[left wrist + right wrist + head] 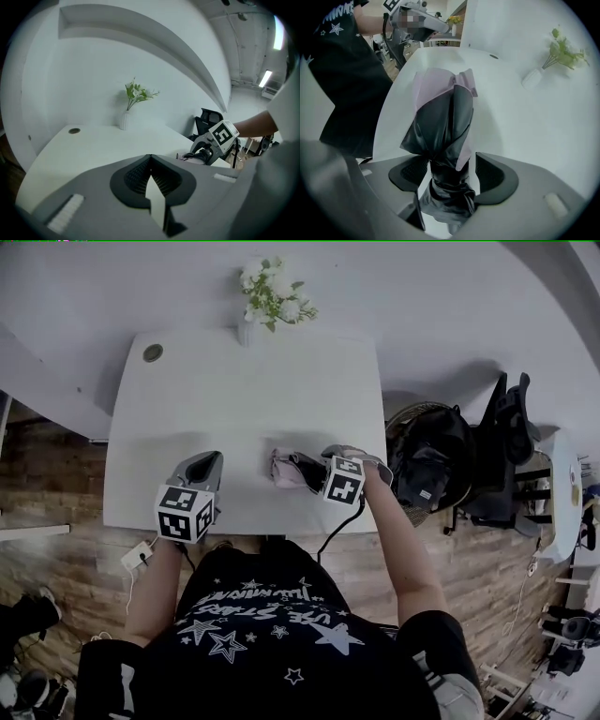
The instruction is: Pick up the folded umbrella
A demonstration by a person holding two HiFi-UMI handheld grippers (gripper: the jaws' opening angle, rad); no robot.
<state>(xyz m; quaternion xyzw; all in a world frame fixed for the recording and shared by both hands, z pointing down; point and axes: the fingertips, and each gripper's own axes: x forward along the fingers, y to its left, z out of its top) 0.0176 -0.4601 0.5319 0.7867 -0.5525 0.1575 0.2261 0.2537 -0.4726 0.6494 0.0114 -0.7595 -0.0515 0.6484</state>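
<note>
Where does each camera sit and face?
Head view: on the head, steeply down at the table; arms, shirt, left gripper, right gripper show.
Left gripper view: on the left gripper, across the table toward the vase; own jaws show.
Right gripper view: on the right gripper, down onto the umbrella between its jaws; shirt at left.
Shared: vase in all.

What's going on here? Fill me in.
A person with a gripper in each hand is going for the umbrella lying on the white table. The right gripper points down with its open jaws either side of the umbrella, not yet squeezing it. The left gripper hangs shut and empty nearby.
</note>
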